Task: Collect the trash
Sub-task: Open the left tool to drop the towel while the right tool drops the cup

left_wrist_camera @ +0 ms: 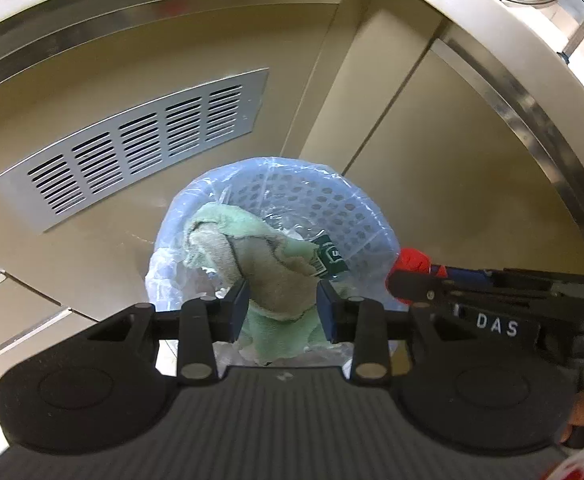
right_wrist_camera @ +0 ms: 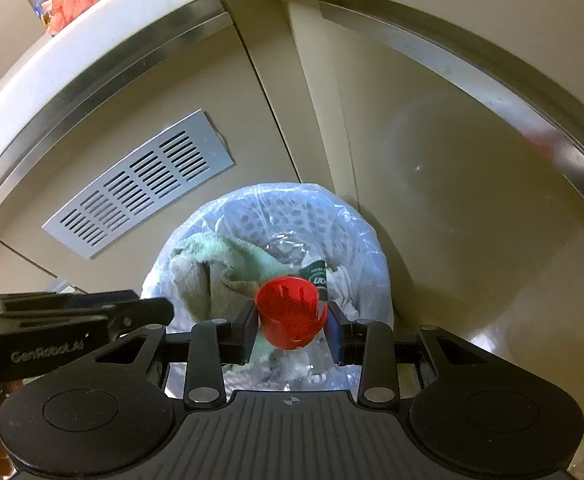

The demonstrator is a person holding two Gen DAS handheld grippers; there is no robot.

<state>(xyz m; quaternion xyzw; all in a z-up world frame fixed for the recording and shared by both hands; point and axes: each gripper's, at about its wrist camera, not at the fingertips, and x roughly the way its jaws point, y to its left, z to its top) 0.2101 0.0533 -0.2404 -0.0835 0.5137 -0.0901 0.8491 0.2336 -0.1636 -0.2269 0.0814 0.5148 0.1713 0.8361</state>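
Two cabinet fronts meet in a corner under a pale desk, and a slotted vent sits in the left one. Against that corner stands a perforated bin lined with a clear bag. Inside the bin lies a crumpled green cloth, with a dark green label and white paper beside it. The left gripper hangs over the bin with its jaws partly apart; the cloth shows between them, and the pads seem clear of it, though the view is too close to be sure. The right gripper is clamped on a red cap, held above the bin's near side, over the cloth.
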